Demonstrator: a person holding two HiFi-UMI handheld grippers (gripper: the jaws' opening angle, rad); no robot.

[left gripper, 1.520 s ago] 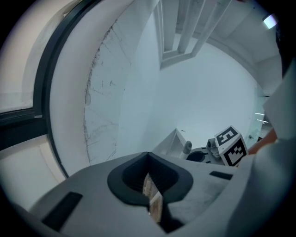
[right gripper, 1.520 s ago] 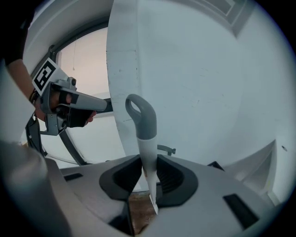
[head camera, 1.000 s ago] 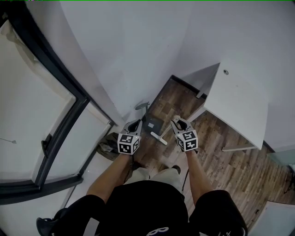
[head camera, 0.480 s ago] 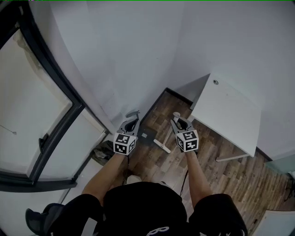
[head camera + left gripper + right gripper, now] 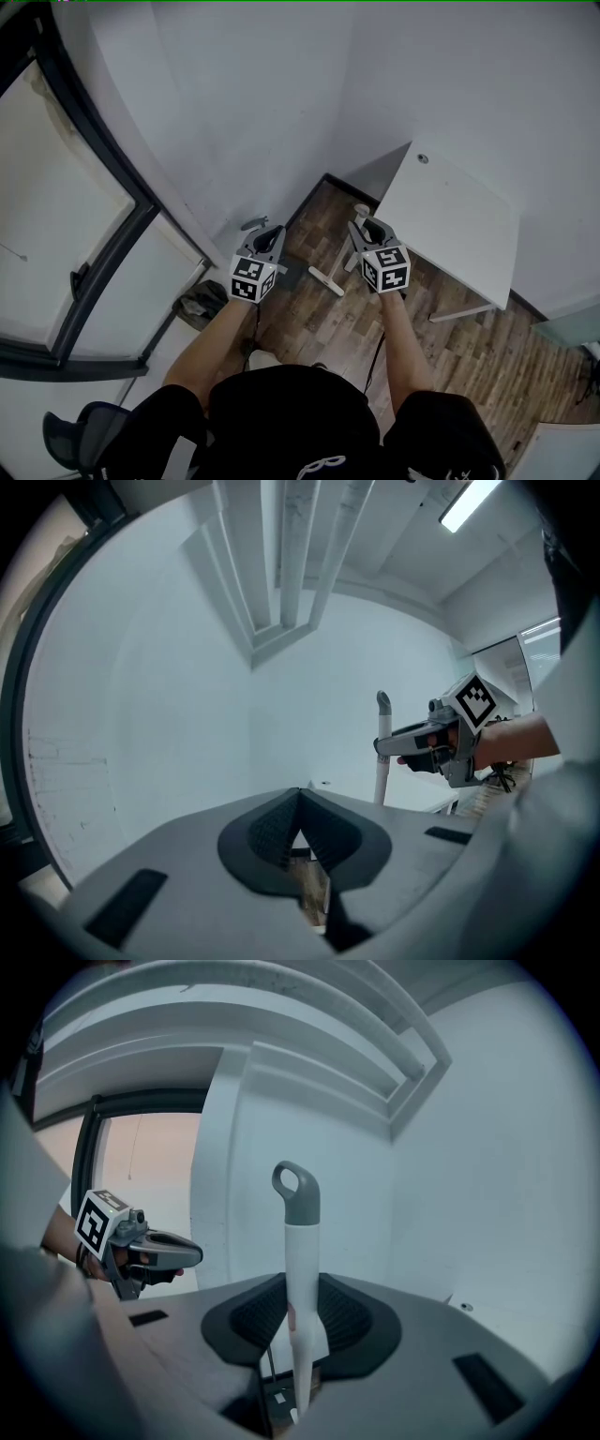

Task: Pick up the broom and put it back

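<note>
Head view, right gripper: the right gripper [image 5: 364, 230] sits beside the corner of a white table [image 5: 459, 225], closed round the upper part of the broom [image 5: 326, 279].
Head view, broom: it stands nearly upright on the wood floor [image 5: 469, 347], with its pale head bar between the two grippers.
Head view, left gripper: the left gripper [image 5: 263, 234] is near the white wall, apart from the broom. A grey piece shows at its tip, possibly a dustpan handle; the view is too small to be sure.
Left gripper view, jaws: the pads meet in a tight V with nothing seen between them.
Left gripper view, beyond: the white broom handle [image 5: 382, 752] stands upright to the right, clamped by the right gripper [image 5: 405, 742].
Right gripper view, jaws: both pads press the white shaft [image 5: 300, 1241], and its grey loop end rises above them.
Right gripper view, beyond: the left gripper [image 5: 178, 1253] hangs at the left, well apart.
</note>
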